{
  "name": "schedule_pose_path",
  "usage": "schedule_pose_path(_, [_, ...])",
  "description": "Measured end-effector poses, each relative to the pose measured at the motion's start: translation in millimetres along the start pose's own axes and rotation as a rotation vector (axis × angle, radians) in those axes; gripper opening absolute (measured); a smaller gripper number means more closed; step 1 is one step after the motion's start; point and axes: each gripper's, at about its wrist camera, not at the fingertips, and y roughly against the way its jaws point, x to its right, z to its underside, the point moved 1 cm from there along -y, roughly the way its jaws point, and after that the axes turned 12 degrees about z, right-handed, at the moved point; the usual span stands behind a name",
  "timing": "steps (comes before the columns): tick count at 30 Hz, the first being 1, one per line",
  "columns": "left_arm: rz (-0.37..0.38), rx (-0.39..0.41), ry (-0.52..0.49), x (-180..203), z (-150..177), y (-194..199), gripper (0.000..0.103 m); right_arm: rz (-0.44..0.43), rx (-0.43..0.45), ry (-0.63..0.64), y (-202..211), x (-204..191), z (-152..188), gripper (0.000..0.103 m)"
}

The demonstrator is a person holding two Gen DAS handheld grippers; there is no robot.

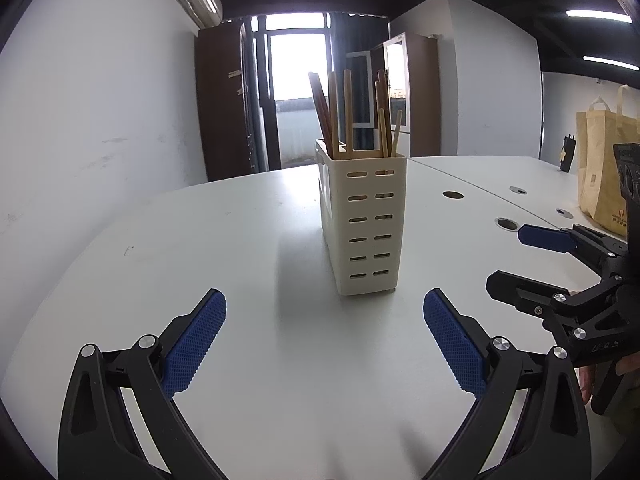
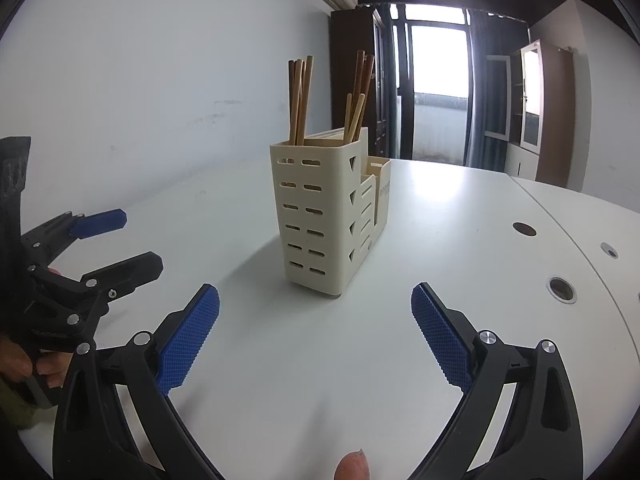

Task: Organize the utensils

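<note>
A cream slotted utensil holder (image 1: pixel 366 226) stands upright on the white table (image 1: pixel 224 240), with several wooden chopsticks (image 1: pixel 348 114) standing in it. It also shows in the right wrist view (image 2: pixel 320 216), chopsticks (image 2: pixel 301 100) sticking out of its tall compartments. My left gripper (image 1: pixel 325 308) is open and empty, just short of the holder. My right gripper (image 2: pixel 315 304) is open and empty, also just short of the holder. Each gripper shows in the other's view: the right one (image 1: pixel 508 260) at the right, the left one (image 2: pixel 140 240) at the left.
A yellow tote bag (image 1: pixel 604 168) stands at the table's far right. Round cable holes (image 2: pixel 562 289) run along the seam between the table panels. A white wall (image 1: pixel 100 120) lies beyond the table's left edge, a doorway and cabinets behind.
</note>
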Motion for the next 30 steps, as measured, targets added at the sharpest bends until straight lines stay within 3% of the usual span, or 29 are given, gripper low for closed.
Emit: schedule_pose_path(30, [0.012, -0.006, 0.018, -0.9, 0.0, -3.6, 0.097, -0.013, 0.007, 0.001, 2.4, -4.1, -1.6, 0.098])
